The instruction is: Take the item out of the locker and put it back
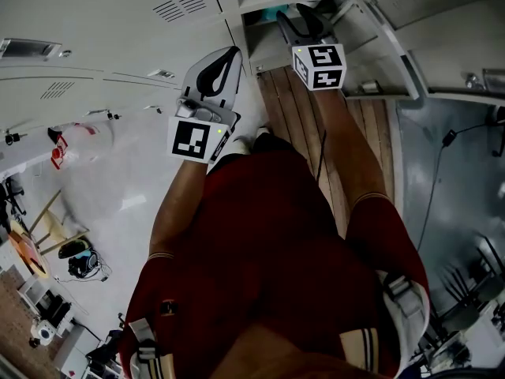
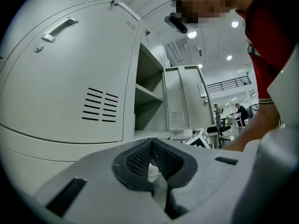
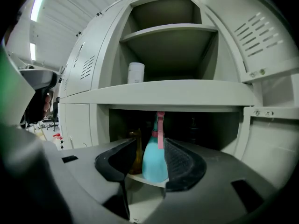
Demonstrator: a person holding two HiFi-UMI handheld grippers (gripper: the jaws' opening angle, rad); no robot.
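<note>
- Jaws of my right gripper (image 3: 150,143) stand spread, framing the blue spray bottle (image 3: 153,164) without pinching it.
- Bottle stands upright in the locker (image 3: 177,93), lower compartment.
- Step, as I judge: reaching in. Next: advance, straddle it, close.
- Left gripper (image 2: 152,148): jaws pressed together, empty.

My head camera looks steeply down past my arms (image 1: 177,204) at the open locker (image 1: 268,50), upper centre. My left gripper camera looks level past a closed door (image 2: 70,92) toward it; my right sits close before its shelves (image 3: 173,94).
</note>
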